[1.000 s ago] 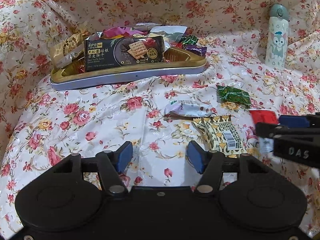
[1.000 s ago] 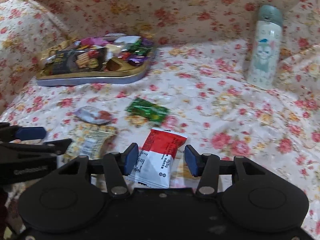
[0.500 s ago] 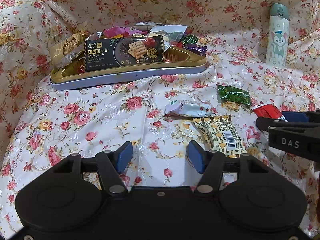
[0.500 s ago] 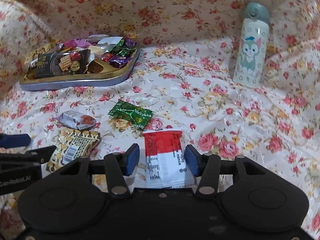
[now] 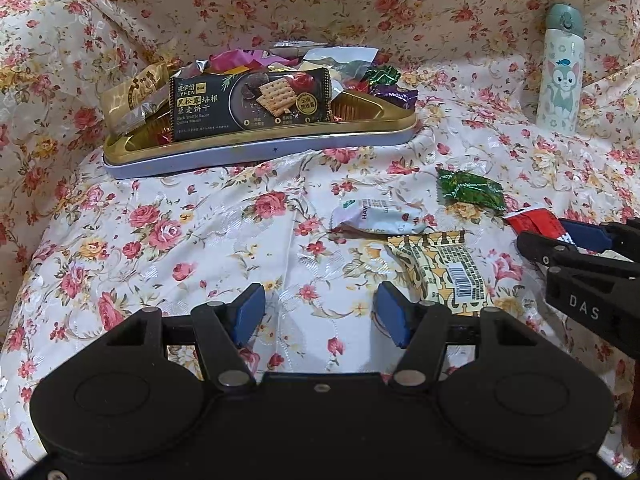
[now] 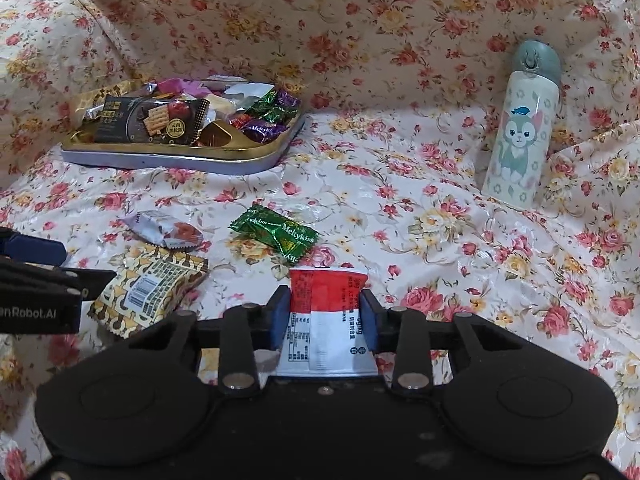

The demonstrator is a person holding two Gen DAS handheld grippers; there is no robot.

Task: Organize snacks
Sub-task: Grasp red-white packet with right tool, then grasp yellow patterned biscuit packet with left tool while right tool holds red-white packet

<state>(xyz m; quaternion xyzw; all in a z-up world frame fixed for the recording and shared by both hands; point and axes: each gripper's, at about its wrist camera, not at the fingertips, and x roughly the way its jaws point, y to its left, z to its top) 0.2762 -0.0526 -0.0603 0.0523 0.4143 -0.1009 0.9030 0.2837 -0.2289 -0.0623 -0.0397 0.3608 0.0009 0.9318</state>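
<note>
Now | loose packets (image 6: 276, 232): 4 | tray (image 6: 168, 158): 1 | bottle (image 6: 520, 136): 1

Rose-patterned cream cloth (image 5: 200, 240) over seat and backrest

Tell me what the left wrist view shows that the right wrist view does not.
Only the left wrist view: the left claw, open over bare floral cloth.
Only the right wrist view: the right claw closing, its blue pads against the red-and-white snack packet.
Both: the gold-lined metal tray of snacks, the green foil candy, the yellow patterned packet, the cat-printed bottle.
</note>
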